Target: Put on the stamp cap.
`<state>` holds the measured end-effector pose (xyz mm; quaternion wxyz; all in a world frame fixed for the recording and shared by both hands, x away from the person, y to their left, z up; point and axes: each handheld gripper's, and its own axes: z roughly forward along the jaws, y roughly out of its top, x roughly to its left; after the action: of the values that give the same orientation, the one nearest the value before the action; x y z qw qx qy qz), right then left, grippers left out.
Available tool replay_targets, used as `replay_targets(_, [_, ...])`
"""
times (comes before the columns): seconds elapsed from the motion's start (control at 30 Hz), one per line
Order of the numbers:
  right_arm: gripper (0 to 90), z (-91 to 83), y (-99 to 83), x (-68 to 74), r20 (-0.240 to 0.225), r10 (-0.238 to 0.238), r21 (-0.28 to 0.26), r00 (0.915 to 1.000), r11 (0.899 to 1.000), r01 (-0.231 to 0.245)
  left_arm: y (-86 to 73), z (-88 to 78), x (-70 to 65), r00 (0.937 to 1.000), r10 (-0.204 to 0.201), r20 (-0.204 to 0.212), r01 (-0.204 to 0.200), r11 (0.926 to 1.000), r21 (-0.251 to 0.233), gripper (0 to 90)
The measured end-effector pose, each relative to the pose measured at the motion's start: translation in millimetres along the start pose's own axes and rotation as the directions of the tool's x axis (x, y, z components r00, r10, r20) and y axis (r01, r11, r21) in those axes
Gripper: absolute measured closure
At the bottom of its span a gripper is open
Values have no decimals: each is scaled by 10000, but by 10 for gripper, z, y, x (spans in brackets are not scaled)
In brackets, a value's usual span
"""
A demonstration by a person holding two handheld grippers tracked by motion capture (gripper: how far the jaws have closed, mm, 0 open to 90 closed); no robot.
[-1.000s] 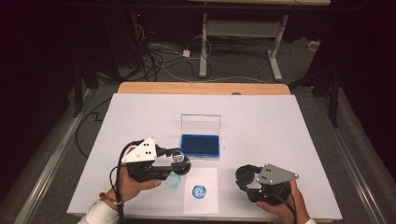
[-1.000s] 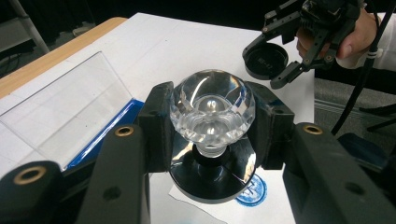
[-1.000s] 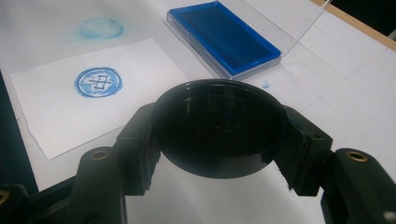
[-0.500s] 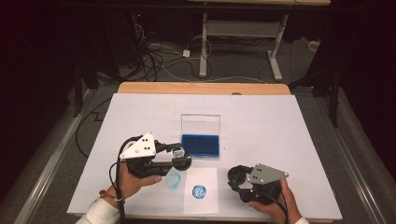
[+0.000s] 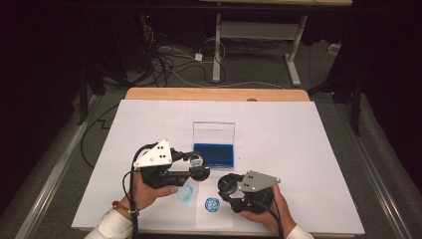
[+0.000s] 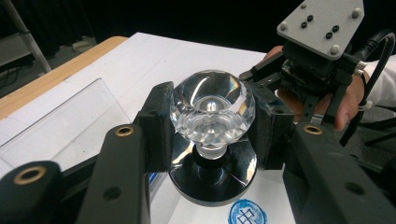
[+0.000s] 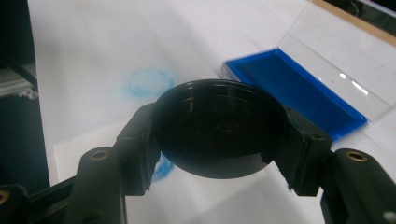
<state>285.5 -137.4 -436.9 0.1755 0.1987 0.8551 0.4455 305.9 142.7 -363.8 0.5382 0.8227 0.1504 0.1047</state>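
Above the bench's near edge, the left hand-held gripper (image 6: 212,126) pinches a crystal-handled stamp (image 6: 212,109) and the right hand-held gripper (image 7: 219,135) pinches its black cap (image 7: 219,126); misaligned, they could smear ink.

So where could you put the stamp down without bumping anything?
There is bare white table right of the ink pad, and more to its left and behind its open lid. The front middle is crowded: both grippers and the stamped paper.
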Motion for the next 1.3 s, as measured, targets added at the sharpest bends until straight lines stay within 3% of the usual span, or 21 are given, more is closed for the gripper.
replay_targets(0.23, [385, 178, 111, 56, -270, 85, -334, 9996, 9994, -94, -15, 99, -33, 9997, 23, 224, -27, 9998, 178, 545])
replay_targets(0.63, [385, 267, 175, 86, -395, 560, -888, 9977, 9943, -593, -82, 210, -75, 9995, -97, 316, 86, 9994, 348, 545])
replay_targets(1.07, [385, 273, 166, 127, -591, 665, -1028, 9960, 9921, -723, -143, 295, -108, 9988, -262, 426, 265, 9996, -86, 546])
replay_targets(1.23, [385, 264, 160, 117, -608, 760, -1081, 9953, 9907, -822, -154, 290, -90, 9987, -429, 283, 436, 9987, -261, 545])
replay_targets(1.3, [385, 262, 160, 113, -593, 781, -1117, 9952, 9902, -844, -159, 293, -72, 9971, -577, 503, 597, 9974, -400, 545])
